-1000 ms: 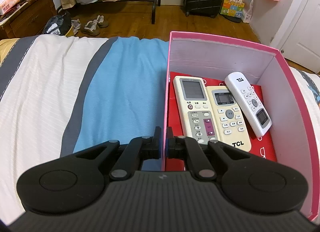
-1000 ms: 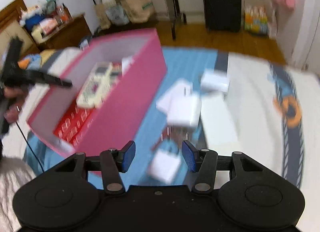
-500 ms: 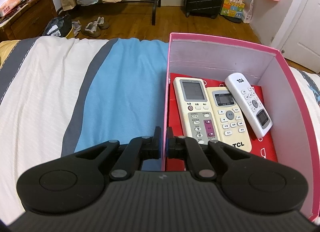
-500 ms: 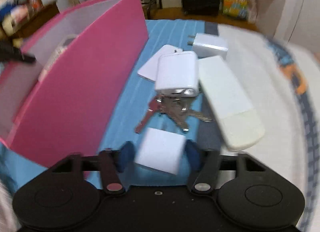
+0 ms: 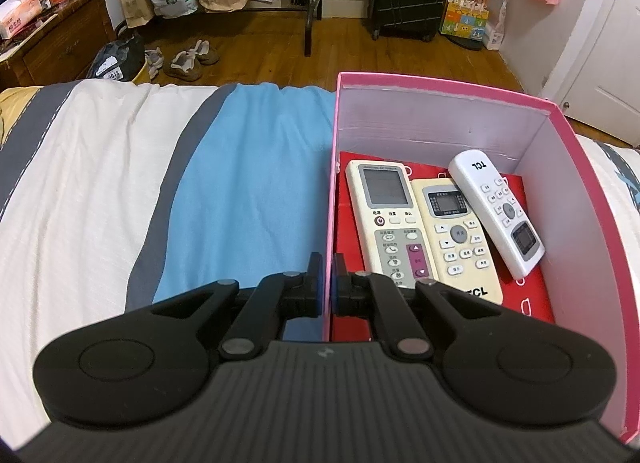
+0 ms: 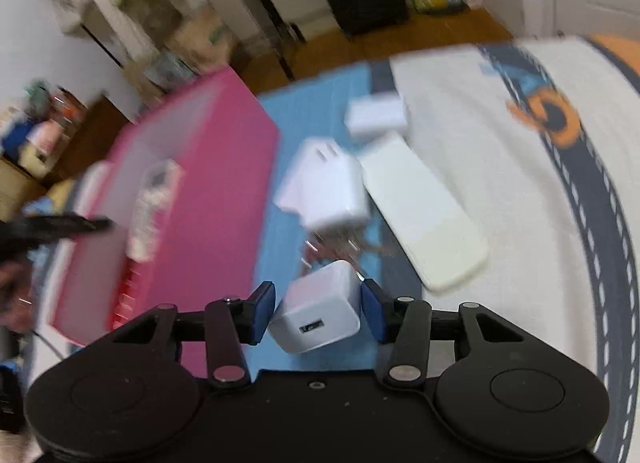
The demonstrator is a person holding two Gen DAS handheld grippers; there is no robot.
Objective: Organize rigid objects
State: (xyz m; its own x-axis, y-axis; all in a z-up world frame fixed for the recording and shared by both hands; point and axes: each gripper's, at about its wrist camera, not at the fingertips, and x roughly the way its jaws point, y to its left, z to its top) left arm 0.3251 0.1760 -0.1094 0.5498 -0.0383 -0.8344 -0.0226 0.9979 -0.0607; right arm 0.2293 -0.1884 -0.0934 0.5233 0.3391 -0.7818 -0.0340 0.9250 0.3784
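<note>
Right wrist: white charger (image 6: 318,305) between closing hand-held gripper (image 6: 318,309) jaws.

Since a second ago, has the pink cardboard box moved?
No. In the left wrist view the pink cardboard box sits at the same spot on the blue stripe of the bedsheet.

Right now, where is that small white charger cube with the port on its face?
In the right wrist view the charger cube sits low in the centre, between the closing right gripper's blue pads, just in front of the keys, right of the pink box.

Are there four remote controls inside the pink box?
No, the left wrist view shows only three remote controls lying side by side inside the pink box.
</note>
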